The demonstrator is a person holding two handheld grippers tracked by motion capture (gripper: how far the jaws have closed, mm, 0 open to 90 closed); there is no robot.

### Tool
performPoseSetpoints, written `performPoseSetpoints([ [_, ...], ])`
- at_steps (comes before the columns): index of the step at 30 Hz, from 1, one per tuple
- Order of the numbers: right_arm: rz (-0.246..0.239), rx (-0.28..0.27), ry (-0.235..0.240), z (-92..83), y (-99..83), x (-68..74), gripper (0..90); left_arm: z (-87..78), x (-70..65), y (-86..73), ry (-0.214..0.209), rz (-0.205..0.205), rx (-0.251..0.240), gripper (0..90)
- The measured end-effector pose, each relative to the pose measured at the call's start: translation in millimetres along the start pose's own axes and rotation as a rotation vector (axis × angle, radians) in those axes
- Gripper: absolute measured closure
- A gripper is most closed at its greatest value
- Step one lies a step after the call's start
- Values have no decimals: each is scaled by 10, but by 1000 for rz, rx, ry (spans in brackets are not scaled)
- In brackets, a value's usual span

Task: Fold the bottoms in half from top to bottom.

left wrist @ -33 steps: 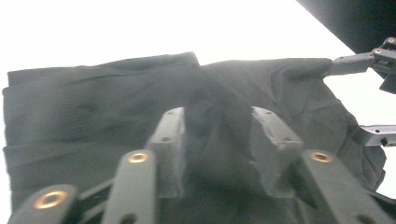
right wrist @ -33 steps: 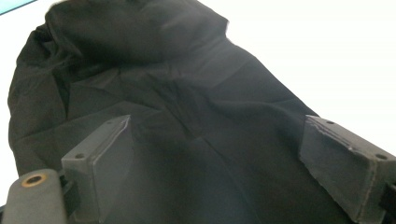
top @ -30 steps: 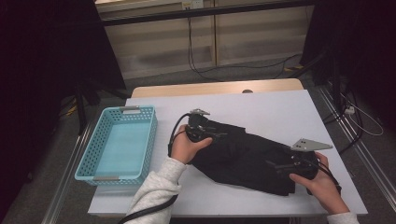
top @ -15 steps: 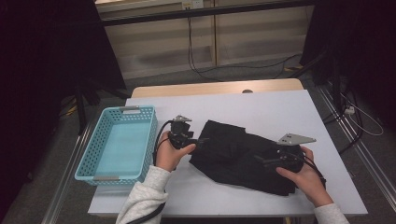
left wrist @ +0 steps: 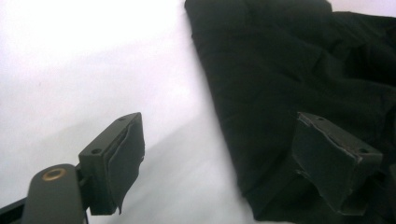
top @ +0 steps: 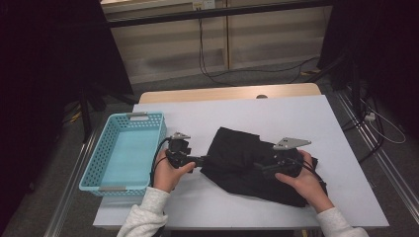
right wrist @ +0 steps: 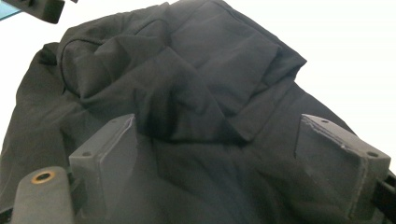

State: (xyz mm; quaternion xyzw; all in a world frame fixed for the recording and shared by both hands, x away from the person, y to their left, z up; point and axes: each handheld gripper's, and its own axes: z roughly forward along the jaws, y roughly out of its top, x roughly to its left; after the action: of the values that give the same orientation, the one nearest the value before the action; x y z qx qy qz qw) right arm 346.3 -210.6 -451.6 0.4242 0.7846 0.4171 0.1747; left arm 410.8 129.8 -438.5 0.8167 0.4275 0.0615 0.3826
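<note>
black cloth (top: 252, 163) lies half folded beside the empty basket (top: 126, 150); both the left gripper (top: 201, 160) and the right gripper (top: 259, 168) are open, the left one just widened, holding nothing.

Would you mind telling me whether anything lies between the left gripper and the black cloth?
Nothing visible does: the left gripper has open jaws right at the edge of the black cloth, with bare white table beneath.

No legible text, label, brand or number — not on anything in these views.
</note>
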Motion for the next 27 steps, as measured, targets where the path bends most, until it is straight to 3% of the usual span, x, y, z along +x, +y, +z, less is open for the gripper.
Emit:
performPoseSetpoints([
  [5, -9, -1, 14, 79, 89, 55, 133, 18, -20, -77, 25, 15, 10, 158],
  [9, -29, -5, 28, 145, 148, 107, 139, 30, -32, -100, 17, 16, 8, 156],
  [13, -31, -5, 32, 207, 174, 108, 163, 35, -23, -115, 25, 16, -34, 163],
  [16, -40, 5, 43, 237, 196, 107, 181, 31, -23, -112, 23, 16, -22, 159],
  [20, -69, 2, 67, 292, 257, 152, 230, 45, -20, -146, 20, 12, -5, 158],
  [22, -90, 29, 107, 332, 254, 199, 349, 31, -3, -172, 20, 10, 10, 158],
  [24, -99, 43, 115, 331, 248, 213, 347, 27, -1, -176, 19, 8, 8, 158],
  [25, -106, 54, 120, 307, 239, 221, 400, 28, -6, -180, 23, 4, -3, 158],
  [27, -83, 52, 133, 260, 229, 207, 406, 24, -27, -187, 16, 11, 4, 158],
])
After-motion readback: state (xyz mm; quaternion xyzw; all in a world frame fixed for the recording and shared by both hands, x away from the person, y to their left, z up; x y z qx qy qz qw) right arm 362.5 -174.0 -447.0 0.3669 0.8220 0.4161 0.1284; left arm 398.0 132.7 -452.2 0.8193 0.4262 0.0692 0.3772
